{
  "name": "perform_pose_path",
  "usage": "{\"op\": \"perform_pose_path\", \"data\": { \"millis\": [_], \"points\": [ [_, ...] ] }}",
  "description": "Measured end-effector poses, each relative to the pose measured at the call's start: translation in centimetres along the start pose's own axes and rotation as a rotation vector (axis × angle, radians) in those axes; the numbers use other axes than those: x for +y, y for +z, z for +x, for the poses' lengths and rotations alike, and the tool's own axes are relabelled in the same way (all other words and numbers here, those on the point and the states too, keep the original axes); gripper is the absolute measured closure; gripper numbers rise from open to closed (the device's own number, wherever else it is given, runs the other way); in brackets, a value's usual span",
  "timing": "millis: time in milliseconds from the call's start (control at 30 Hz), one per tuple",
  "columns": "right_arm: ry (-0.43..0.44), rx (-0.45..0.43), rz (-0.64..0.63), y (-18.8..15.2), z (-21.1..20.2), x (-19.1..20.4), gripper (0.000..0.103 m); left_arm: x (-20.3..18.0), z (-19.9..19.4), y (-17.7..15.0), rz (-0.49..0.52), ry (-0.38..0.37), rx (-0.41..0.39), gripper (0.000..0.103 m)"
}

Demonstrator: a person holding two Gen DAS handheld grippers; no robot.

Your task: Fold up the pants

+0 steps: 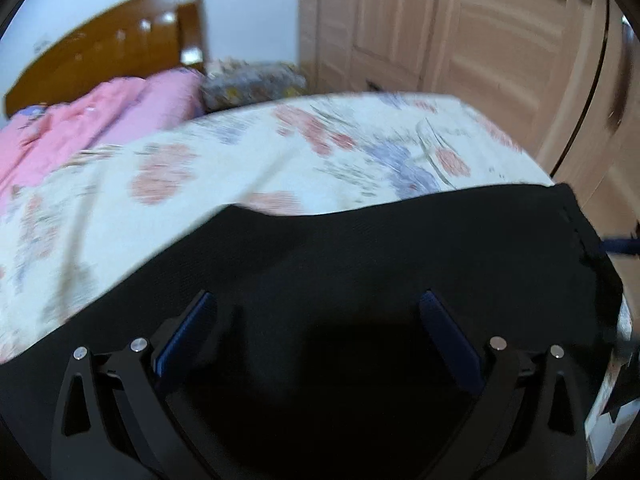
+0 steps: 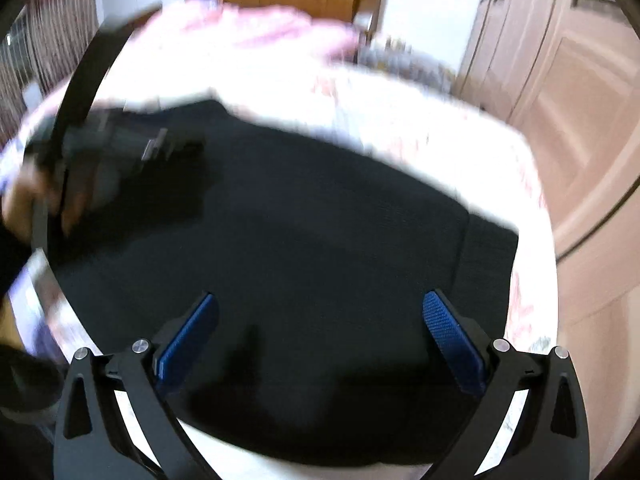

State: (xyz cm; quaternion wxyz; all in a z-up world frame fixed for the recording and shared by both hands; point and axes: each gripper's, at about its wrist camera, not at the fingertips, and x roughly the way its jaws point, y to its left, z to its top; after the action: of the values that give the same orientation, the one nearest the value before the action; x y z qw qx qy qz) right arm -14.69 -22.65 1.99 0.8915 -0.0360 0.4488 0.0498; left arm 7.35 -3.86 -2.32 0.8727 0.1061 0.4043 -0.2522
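Note:
Black pants (image 1: 360, 256) lie spread flat on a floral bedsheet (image 1: 224, 168). In the left wrist view my left gripper (image 1: 318, 300) hovers over the dark cloth, open, its blue pads wide apart with nothing between them. In the right wrist view the same pants (image 2: 320, 220) fill the middle as a folded dark slab, and my right gripper (image 2: 320, 302) is open above them, holding nothing. The other gripper (image 2: 120, 140) shows at the left of that view, held by a hand (image 2: 28, 200) over the far part of the pants. Both views are motion-blurred.
A pink quilt (image 1: 100, 116) lies by the wooden headboard (image 1: 120, 48) at the far end of the bed. Light wooden wardrobe doors (image 1: 480, 28) stand along the right. The bed's right edge (image 2: 536, 208) drops to a wooden floor (image 2: 592, 260).

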Motion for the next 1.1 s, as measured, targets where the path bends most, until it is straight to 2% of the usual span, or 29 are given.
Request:
{"op": "perform_pose_path", "data": {
  "millis": [67, 133, 167, 267, 333, 400, 433, 500, 567, 633, 700, 767, 800, 900, 1000, 1100],
  "points": [
    [0.061, -0.046, 0.032, 1.7, 0.0, 1.8, 0.004, 2.6, -2.2, -1.7, -0.024, 0.068, -0.013, 0.002],
    [0.119, -0.032, -0.001, 3.3, 1.5, 4.3, 0.004, 6.4, -4.0, -4.5, -0.092, 0.169, 0.018, 0.002],
    [0.124, -0.02, -0.029, 3.9, 2.3, 5.3, 0.004, 8.4, -4.8, -6.1, -0.142, 0.197, 0.032, 0.002],
    [0.089, 0.036, -0.18, 5.6, 6.1, 10.7, 0.004, 12.6, -6.4, -9.7, -0.266, 0.228, 0.057, 0.002],
    [0.116, 0.075, -0.219, 5.9, 7.8, 12.3, 0.004, 14.9, -6.9, -12.0, -0.33, 0.268, 0.093, 0.002],
    [0.087, 0.149, -0.267, 5.4, 10.3, 12.8, 0.004, 16.4, -7.1, -13.3, -0.367, 0.278, 0.104, 0.002],
    [0.086, 0.162, -0.269, 4.9, 10.6, 12.0, 0.004, 16.4, -7.4, -13.7, -0.358, 0.267, 0.081, 0.002],
    [0.141, 0.153, -0.194, 4.2, 10.6, 10.5, 0.004, 16.0, -7.4, -13.9, -0.317, 0.283, 0.077, 0.001],
    [0.136, 0.144, -0.209, 3.6, 10.1, 10.2, 0.004, 16.2, -7.5, -14.0, -0.324, 0.28, 0.066, 0.001],
    [0.114, 0.176, -0.183, 3.4, 9.8, 10.1, 0.004, 16.1, -7.9, -13.8, -0.314, 0.292, 0.086, 0.001],
    [0.079, 0.22, -0.171, 3.9, 9.5, 10.8, 0.004, 16.9, -8.9, -13.8, -0.296, 0.328, 0.072, 0.001],
    [0.073, 0.182, -0.201, 5.6, 9.0, 12.4, 0.004, 18.7, -9.7, -13.6, -0.296, 0.382, 0.066, 0.001],
    [0.091, 0.16, -0.211, 6.5, 8.8, 13.1, 0.004, 20.9, -10.2, -13.8, -0.326, 0.427, 0.07, 0.001],
    [0.161, 0.106, -0.249, 10.1, 9.6, 16.8, 0.004, 26.1, -10.2, -14.7, -0.424, 0.485, 0.115, 0.001],
    [0.23, 0.074, -0.337, 13.2, 12.7, 21.7, 0.004, 30.2, -10.2, -16.2, -0.51, 0.453, 0.118, 0.001],
    [0.248, 0.11, -0.369, 14.0, 16.2, 25.1, 0.004, 31.1, -10.6, -17.6, -0.53, 0.396, 0.061, 0.001]
  ]
}}
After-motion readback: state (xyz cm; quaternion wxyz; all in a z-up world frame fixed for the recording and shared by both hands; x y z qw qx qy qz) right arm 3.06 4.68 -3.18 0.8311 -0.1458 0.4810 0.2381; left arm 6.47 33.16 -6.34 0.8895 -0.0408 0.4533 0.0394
